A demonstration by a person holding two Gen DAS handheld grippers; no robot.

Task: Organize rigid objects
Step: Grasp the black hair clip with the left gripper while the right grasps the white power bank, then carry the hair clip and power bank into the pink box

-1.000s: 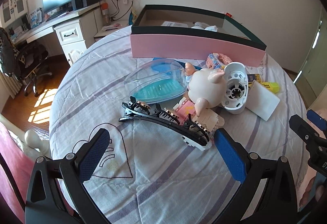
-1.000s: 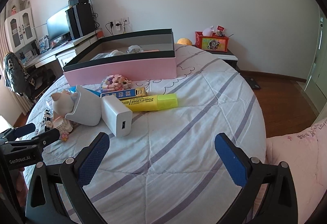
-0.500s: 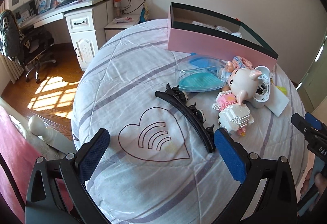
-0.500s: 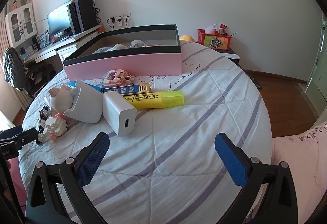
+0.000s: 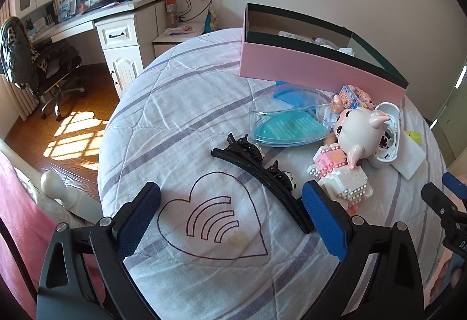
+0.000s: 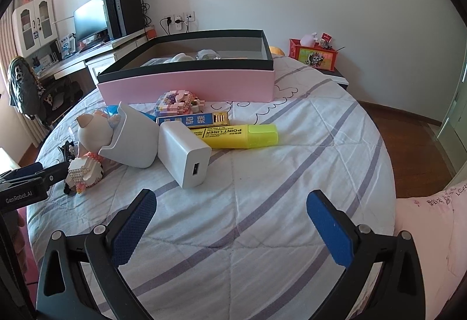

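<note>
- Across a round bed (image 6: pixel 292 174) with a striped quilt, toys are lying; a desk (image 5: pixel 116 19) is standing at ten o'clock.
- Left gripper (image 5: pixel 230 203) has been backing away from the black hair clip (image 5: pixel 262 180), its jaws wide but just narrowing, nothing between them.
- Right gripper (image 6: pixel 230 220) is hovering agape, empty.
- Pink box (image 6: pixel 186 86) at twelve o'clock is holding pale items.
</note>
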